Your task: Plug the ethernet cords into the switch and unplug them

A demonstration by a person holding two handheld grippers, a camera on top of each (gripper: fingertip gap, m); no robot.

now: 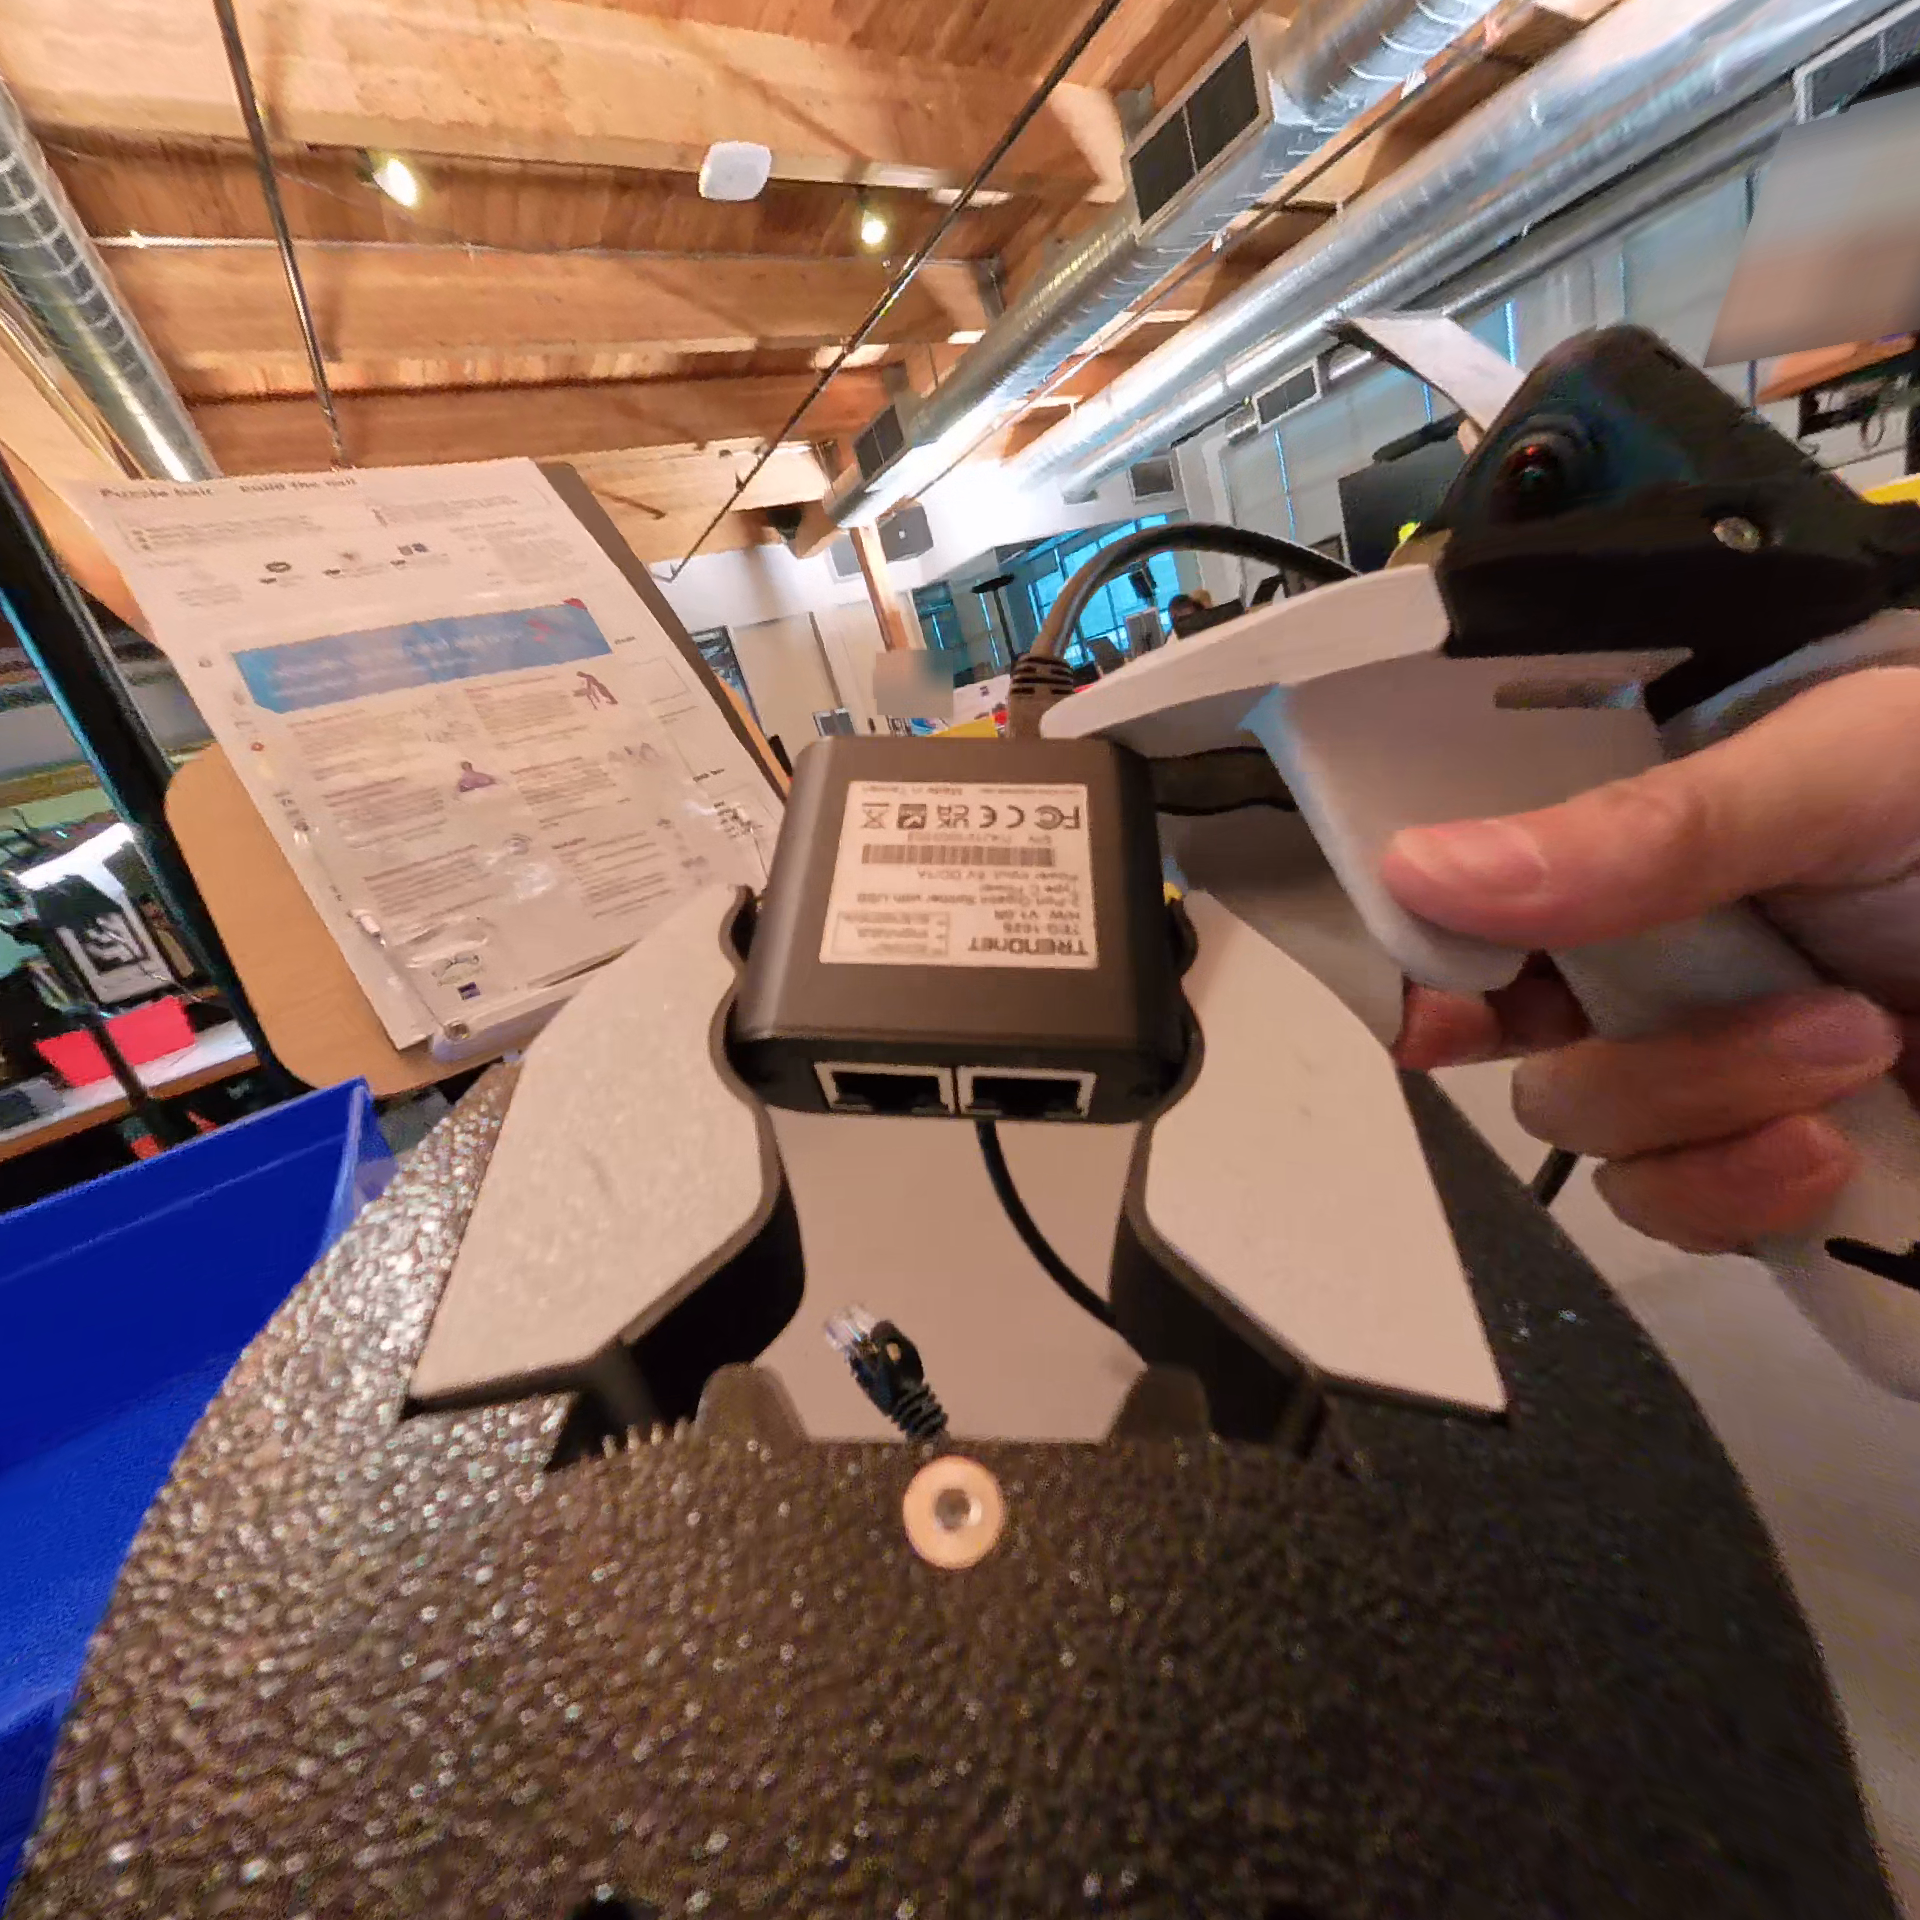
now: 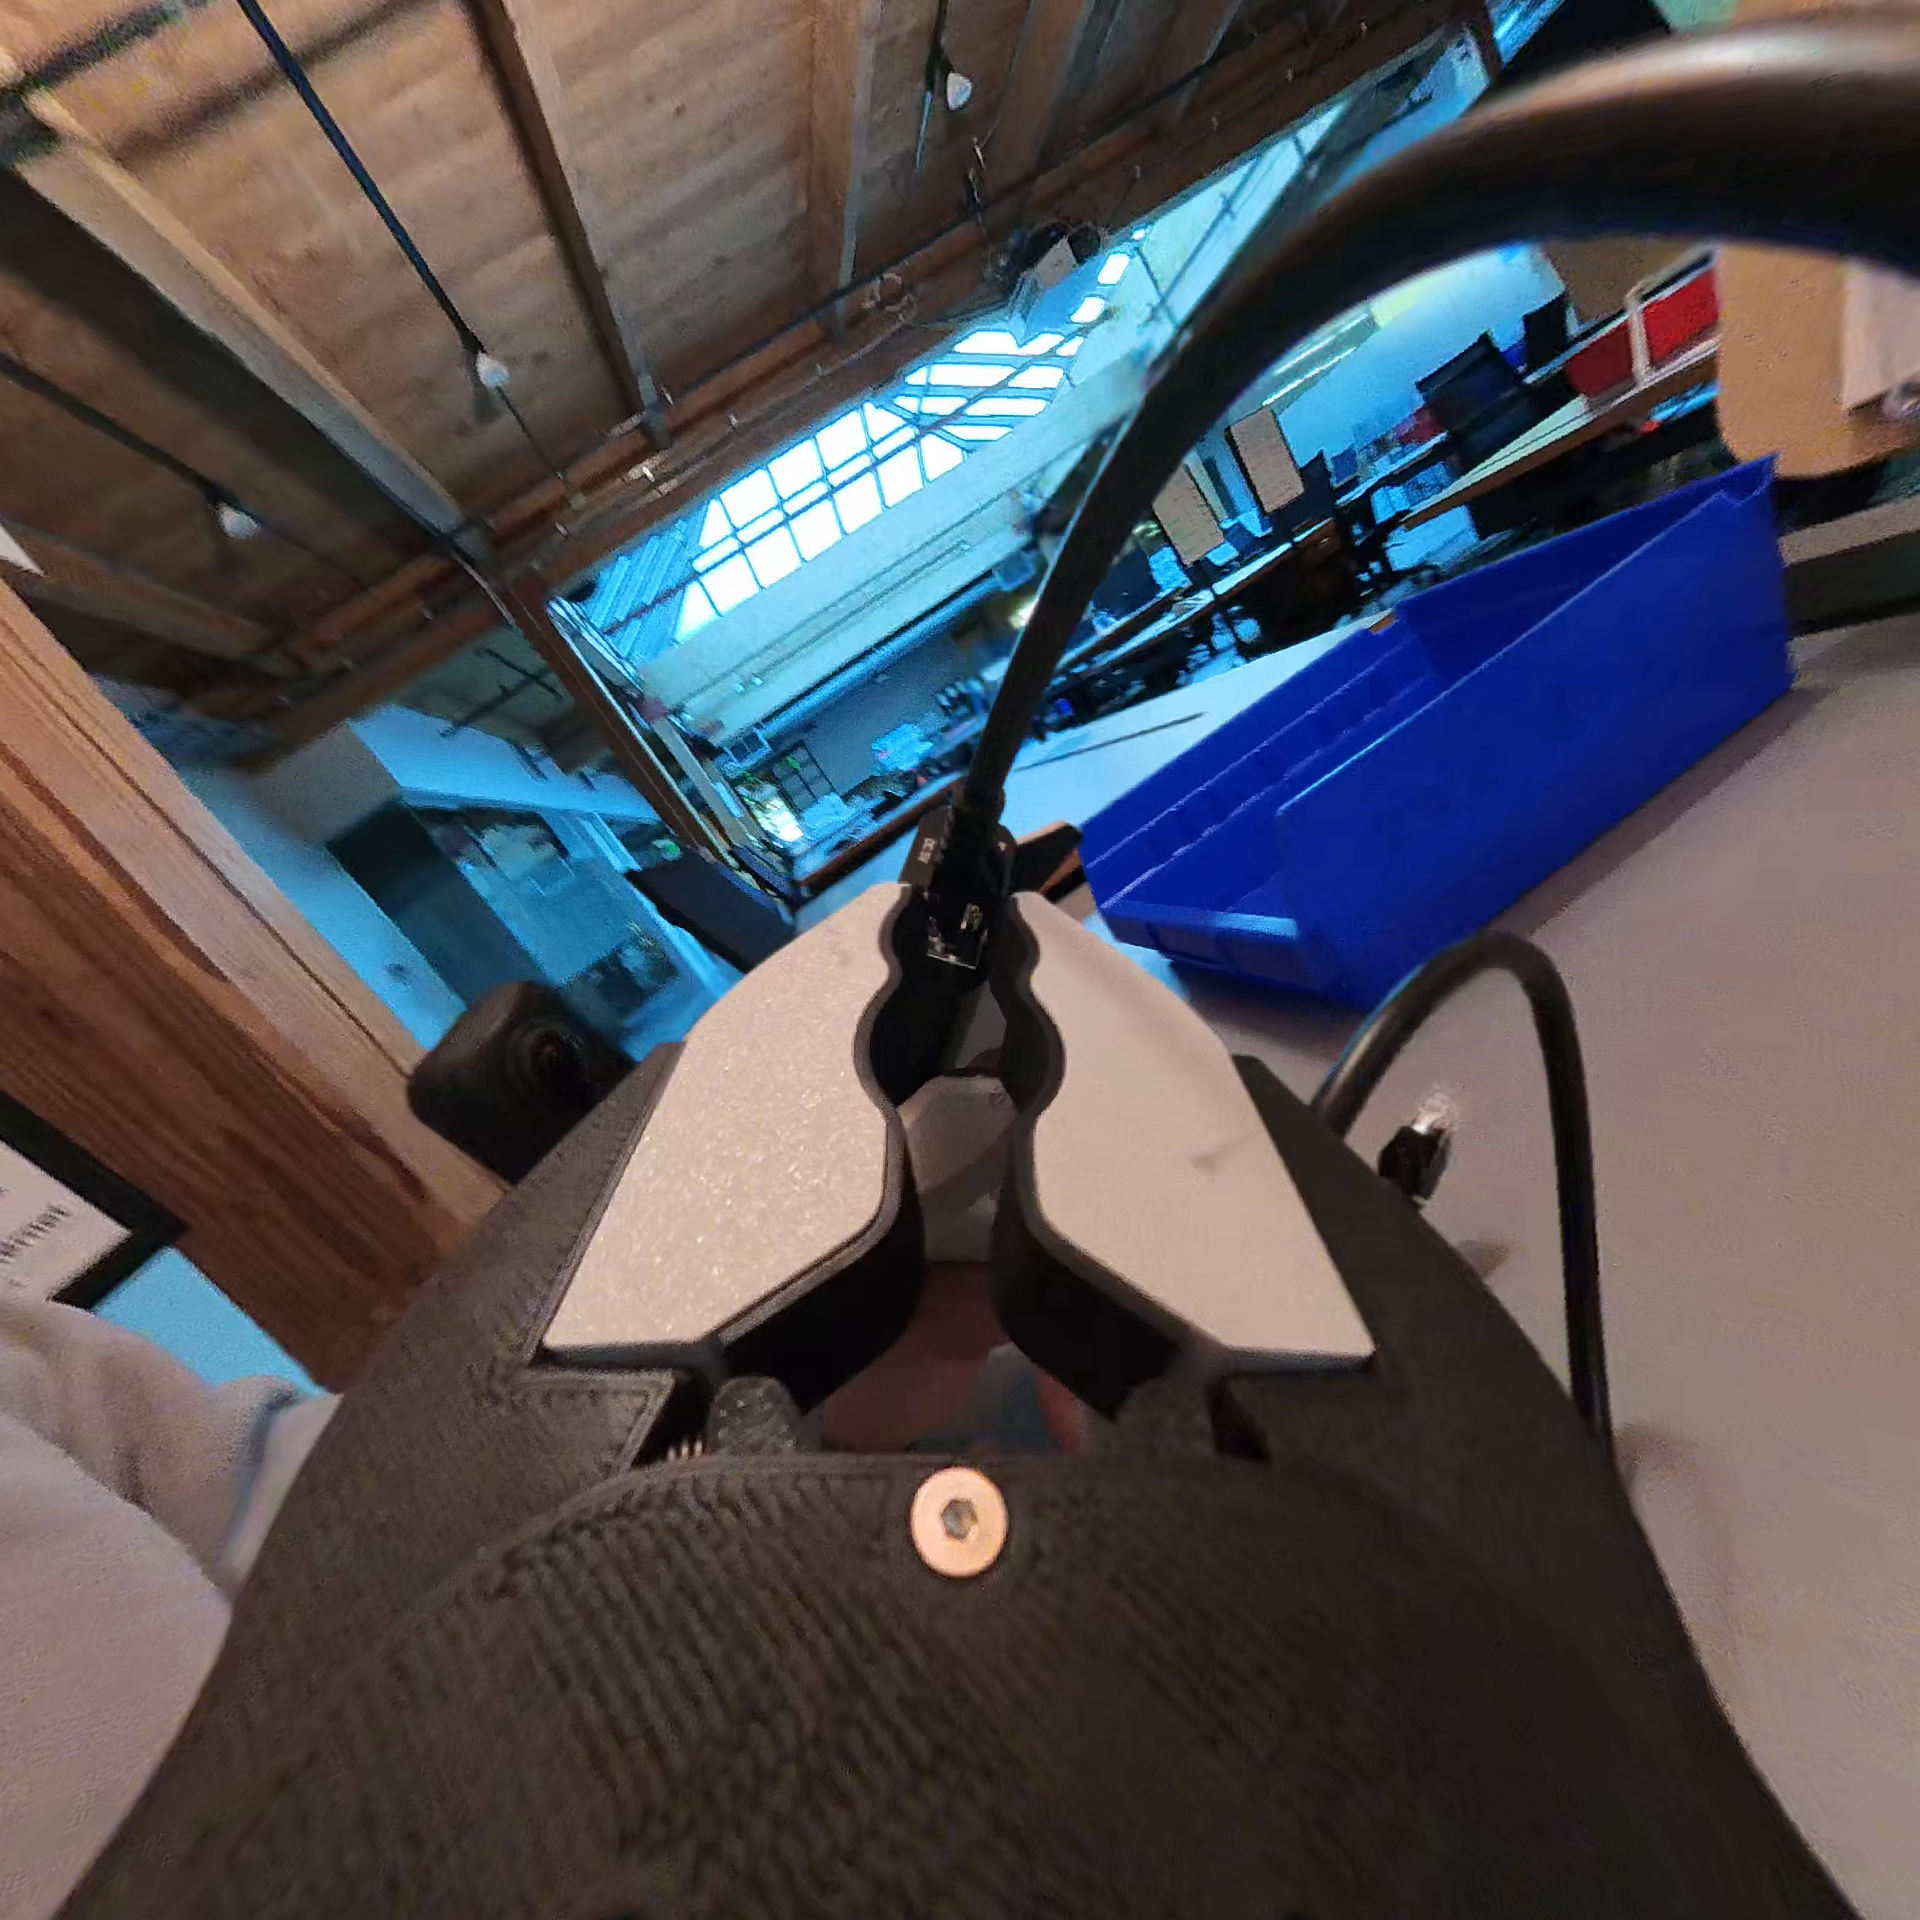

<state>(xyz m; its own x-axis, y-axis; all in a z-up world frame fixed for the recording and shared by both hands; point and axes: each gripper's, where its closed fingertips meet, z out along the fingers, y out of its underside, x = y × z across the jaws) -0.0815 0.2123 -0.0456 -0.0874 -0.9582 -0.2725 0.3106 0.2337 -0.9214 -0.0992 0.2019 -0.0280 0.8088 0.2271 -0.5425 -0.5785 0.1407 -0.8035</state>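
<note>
My left gripper (image 1: 961, 920) is shut on the small black switch (image 1: 956, 987) and holds it above the table with its white label up. Both ethernet ports (image 1: 956, 1091) face me and are empty. My right gripper (image 2: 951, 920) is shut on the plug end of a black cord (image 2: 1049, 623) that arcs up and to the right. In the left wrist view the right gripper (image 1: 1086, 717), held by a hand (image 1: 1662, 966), reaches the switch's far end, where that cord (image 1: 1039, 675) rises. A loose ethernet plug (image 1: 878, 1361) lies on the table; it also shows in the right wrist view (image 2: 1429, 1132).
A blue bin (image 1: 156, 1351) stands on the grey table (image 2: 1766, 1039) to my left; it also shows in the right wrist view (image 2: 1507, 748). A printed sheet on a tilted board (image 1: 436, 748) stands behind the switch. The loose cord (image 2: 1558, 1039) loops over the table. The grippers are tip to tip, or close to it.
</note>
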